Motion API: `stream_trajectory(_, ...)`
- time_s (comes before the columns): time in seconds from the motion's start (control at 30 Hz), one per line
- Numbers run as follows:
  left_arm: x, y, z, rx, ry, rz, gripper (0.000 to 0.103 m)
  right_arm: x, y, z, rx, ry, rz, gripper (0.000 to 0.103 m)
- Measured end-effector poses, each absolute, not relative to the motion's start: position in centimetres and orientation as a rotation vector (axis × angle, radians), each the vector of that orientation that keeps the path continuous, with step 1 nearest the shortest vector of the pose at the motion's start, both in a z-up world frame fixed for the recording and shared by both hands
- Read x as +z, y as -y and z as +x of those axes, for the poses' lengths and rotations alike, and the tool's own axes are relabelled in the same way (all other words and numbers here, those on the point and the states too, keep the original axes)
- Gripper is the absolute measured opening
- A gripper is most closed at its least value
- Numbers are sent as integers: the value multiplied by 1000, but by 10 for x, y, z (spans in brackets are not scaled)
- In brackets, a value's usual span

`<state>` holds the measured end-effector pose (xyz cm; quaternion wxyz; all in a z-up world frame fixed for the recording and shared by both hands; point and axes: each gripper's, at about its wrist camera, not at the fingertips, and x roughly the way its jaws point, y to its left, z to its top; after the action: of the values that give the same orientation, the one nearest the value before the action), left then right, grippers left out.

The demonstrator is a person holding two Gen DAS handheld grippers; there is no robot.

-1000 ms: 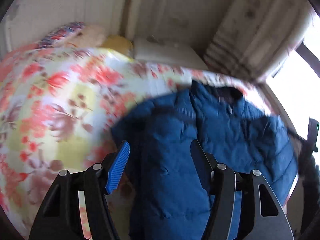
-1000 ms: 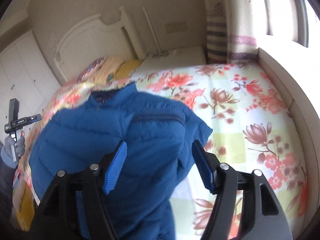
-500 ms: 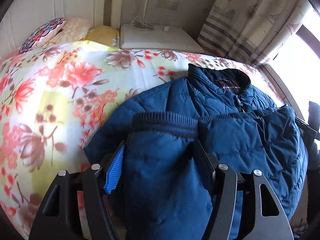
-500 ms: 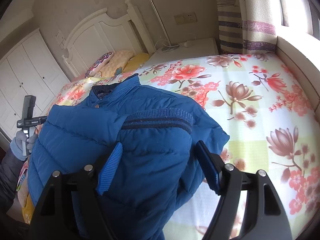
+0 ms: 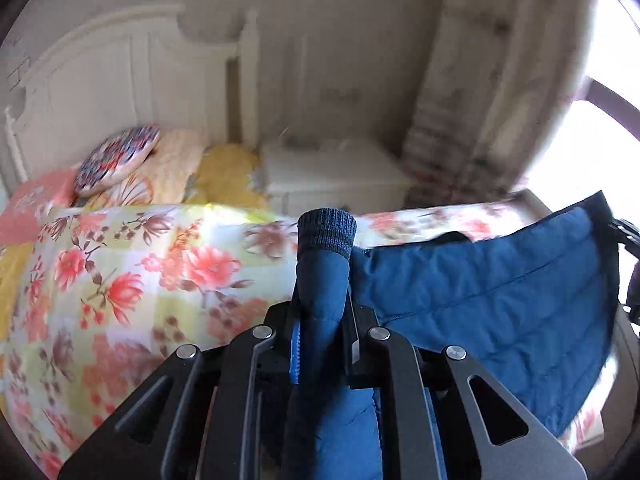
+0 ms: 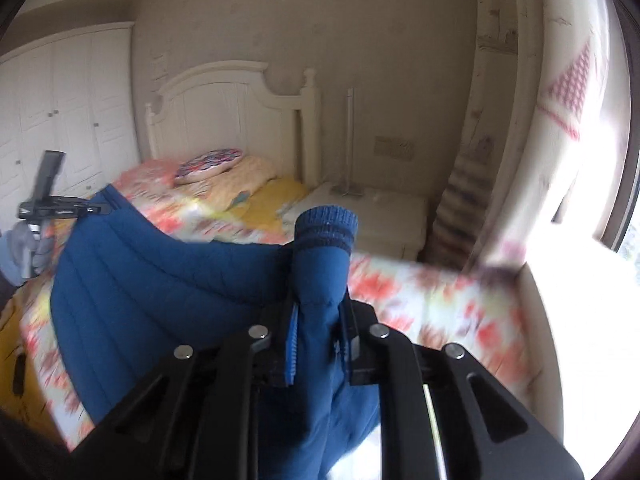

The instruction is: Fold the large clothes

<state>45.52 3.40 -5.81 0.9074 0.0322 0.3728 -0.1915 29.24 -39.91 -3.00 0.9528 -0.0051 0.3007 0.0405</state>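
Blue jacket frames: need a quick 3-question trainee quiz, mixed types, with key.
1. True or false: the left gripper is shut on a sleeve of the blue jacket.
2. What pokes out past the right gripper?
A. a zipper pull
B. the knit cuff of a sleeve
C. a pillow corner
3. Fill in: the jacket is lifted over a bed with a ______-print bedspread.

Key:
1. True; the sleeve is clamped between its fingers.
2. B
3. floral
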Motion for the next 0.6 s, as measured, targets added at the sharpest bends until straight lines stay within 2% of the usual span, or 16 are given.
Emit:
stream_trajectory(0.07, -87, -26, 503, -336, -876, 39, 14, -45, 412, 338, 41, -716, 52, 16)
stream_trajectory(0.17, -143, -12, 536, -242, -939, 72, 15, -105, 427, 401, -42, -909, 135, 16)
stream_trajectory(0.23, -174, -5, 536, -208, -929, 99, 22, -153, 427, 422, -102, -996, 155, 18)
stream_trajectory(0.3, -180, -9, 532, -189, -895, 82, 23, -184, 427, 419, -114, -986, 202, 20)
stream_trajectory(0.4, -177, -9, 530, -171, -881, 80, 28, -187, 435, 411, -103, -946, 253, 20)
stream_trajectory(0.47, -179, -7, 530, -151, -884, 95, 35, -188, 435, 411, -106, -944, 250, 23)
stream_trajectory(0.5, -178, -7, 531, -138, -885, 98, 39, -188, 433, 411, -116, -941, 234, 30)
stream_trajectory(0.57, -171, -12, 527, -115, -875, 95, 56, -186, 430, 411, -144, -943, 191, 43)
stream_trajectory(0.6, -160, -17, 519, -69, -827, 100, 70, -184, 430, 410, -150, -953, 192, 55)
